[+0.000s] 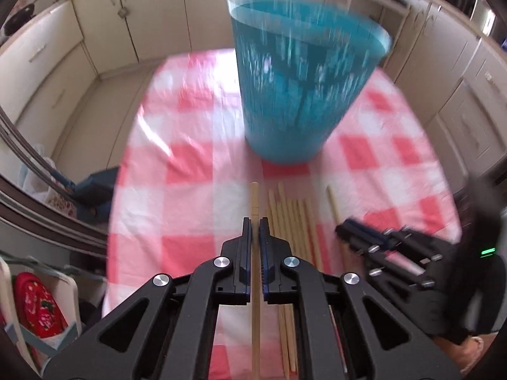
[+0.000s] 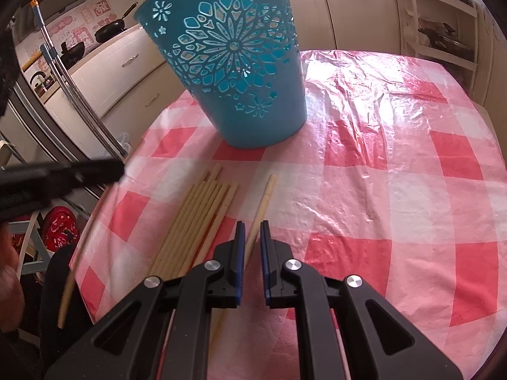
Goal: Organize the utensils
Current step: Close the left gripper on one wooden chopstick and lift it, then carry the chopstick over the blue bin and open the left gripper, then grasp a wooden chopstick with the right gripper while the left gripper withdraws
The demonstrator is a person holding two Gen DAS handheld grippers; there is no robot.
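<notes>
Left wrist view: your left hand-held gripper (image 1: 255, 225) was clamped on one chopstick (image 1: 254, 202), lifted beside the chopstick bundle (image 1: 293, 221) on the desk (image 1: 190, 158), blue basket (image 1: 301, 79) beyond.
Right wrist view: your right hand-held gripper (image 2: 252, 232) was nearly shut around a single chopstick (image 2: 263, 202); can't tell if pinched.

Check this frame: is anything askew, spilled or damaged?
Nothing is spilled or broken. One chopstick lies apart from the bundle, angled between the right tongs. The bin stands upright.
</notes>
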